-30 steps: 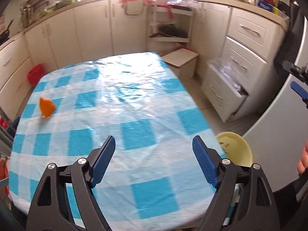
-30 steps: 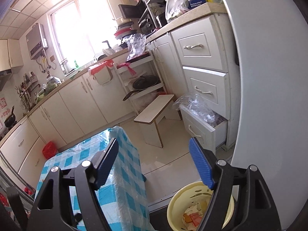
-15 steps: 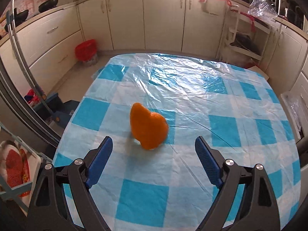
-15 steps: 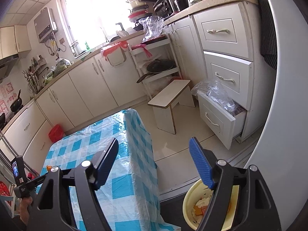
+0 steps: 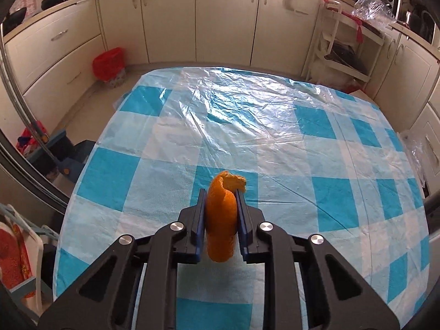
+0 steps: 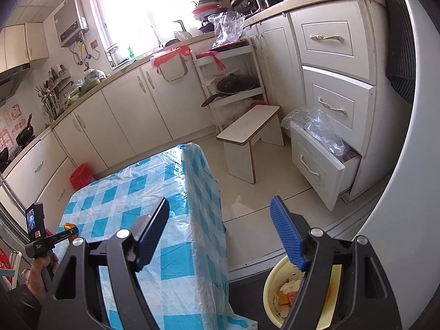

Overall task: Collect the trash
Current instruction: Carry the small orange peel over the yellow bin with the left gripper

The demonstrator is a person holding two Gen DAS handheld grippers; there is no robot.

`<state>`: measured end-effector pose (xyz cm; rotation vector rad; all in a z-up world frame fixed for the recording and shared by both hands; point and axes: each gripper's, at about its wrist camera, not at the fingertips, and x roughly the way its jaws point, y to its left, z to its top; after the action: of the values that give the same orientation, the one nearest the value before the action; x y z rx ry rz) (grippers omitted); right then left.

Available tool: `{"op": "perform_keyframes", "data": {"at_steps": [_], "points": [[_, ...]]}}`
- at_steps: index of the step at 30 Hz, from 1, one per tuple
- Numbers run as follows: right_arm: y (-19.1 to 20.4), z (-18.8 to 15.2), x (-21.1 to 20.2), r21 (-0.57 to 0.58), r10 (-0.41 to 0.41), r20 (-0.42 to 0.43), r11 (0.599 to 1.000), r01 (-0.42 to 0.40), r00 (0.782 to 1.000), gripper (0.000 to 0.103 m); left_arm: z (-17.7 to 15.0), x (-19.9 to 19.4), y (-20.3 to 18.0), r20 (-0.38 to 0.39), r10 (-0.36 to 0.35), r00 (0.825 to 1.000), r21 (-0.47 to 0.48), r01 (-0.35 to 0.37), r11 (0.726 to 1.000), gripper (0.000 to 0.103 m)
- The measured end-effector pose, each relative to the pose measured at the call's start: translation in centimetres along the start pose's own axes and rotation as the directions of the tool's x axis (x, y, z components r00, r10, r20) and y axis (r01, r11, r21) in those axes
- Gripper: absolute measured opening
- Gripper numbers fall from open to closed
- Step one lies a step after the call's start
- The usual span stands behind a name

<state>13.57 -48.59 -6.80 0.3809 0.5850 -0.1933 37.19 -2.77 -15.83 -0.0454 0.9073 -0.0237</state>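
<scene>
With jaws just closed, left gripper (image 5: 220,206) clamps orange peel (image 5: 222,214) over checked tablecloth (image 5: 275,143); right gripper (image 6: 220,233) gapes empty above yellow bin (image 6: 271,288).

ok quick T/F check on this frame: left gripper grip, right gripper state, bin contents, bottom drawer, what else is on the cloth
1. The left gripper is shut on the orange peel. True; its jaws have just been closing and the pads press the peel from both sides.
2. The right gripper holds a scrap of trash. False: its jaws stand wide open with nothing between them.
3. The yellow bin on the floor is empty. False: it already holds pale and orange scraps.
4. The bottom drawer stands pulled open with clear plastic in it. True.
5. More peels lie on the checked tablecloth. False: none shows besides the gripped one.
</scene>
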Motion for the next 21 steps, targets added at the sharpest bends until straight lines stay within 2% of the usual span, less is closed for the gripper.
{"op": "perform_keyframes", "data": {"at_steps": [5, 9, 15, 21], "points": [[0.4, 0.0, 0.1, -0.012, 0.005, -0.003, 1.000, -0.005, 1.000, 0.073, -1.6, -3.2, -0.8, 0.031, -0.071, 0.997, -0.010, 0.071, 0.997, 0.017], [0.7, -0.1, -0.3, -0.028, 0.000, 0.006, 1.000, 0.000, 1.000, 0.073, -3.3, -6.8, -3.2, 0.056, -0.126, 0.990, 0.013, 0.125, 0.992, 0.017], [0.6, -0.1, -1.5, -0.027, -0.006, 0.039, 1.000, 0.007, 0.999, 0.073, -5.9, -12.1, -8.0, 0.095, -0.200, 0.975, 0.087, 0.192, 0.978, 0.017], [0.1, 0.1, -3.3, -0.019, -0.008, 0.086, 1.000, 0.010, 0.996, 0.073, -8.1, -16.1, -12.6, 0.108, -0.277, 0.955, 0.185, 0.254, 0.949, 0.017]]}}
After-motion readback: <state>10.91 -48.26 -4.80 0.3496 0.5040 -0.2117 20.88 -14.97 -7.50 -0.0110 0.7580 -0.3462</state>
